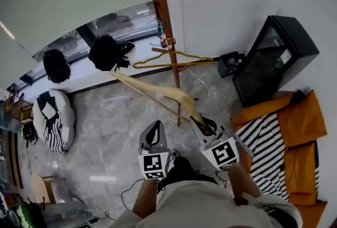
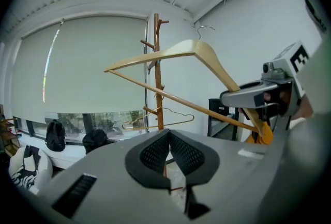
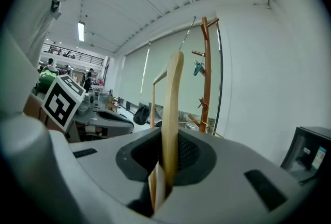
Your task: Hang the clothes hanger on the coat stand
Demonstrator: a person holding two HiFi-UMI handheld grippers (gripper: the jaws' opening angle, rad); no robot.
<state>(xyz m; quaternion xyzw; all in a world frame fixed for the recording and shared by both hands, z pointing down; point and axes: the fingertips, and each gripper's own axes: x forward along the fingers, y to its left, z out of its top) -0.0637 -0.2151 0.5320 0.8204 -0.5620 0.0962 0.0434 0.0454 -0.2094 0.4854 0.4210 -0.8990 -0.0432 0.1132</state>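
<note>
My right gripper [image 1: 206, 128] is shut on one end of a pale wooden clothes hanger [image 1: 158, 90], which reaches up and left toward the coat stand [image 1: 164, 27]. In the right gripper view the hanger [image 3: 172, 99] stands edge-on between the pads of that gripper [image 3: 168, 163], with the stand [image 3: 207, 73] ahead and a little right. The hanger's metal hook [image 2: 205, 29] is close to the wooden pole [image 2: 156, 62]. A yellow wire hanger [image 1: 168, 59] hangs on a lower peg. My left gripper [image 1: 153, 138] is shut with nothing in it, its pads [image 2: 155, 153] touching, left of the right gripper [image 2: 258, 94].
Two black backpacks [image 1: 56, 65] [image 1: 108, 51] sit on the window ledge. A white beanbag [image 1: 52, 116] lies at the left. A black cabinet [image 1: 274, 58] and an orange sofa [image 1: 303, 121] with a striped blanket stand at the right, by the white wall behind the stand.
</note>
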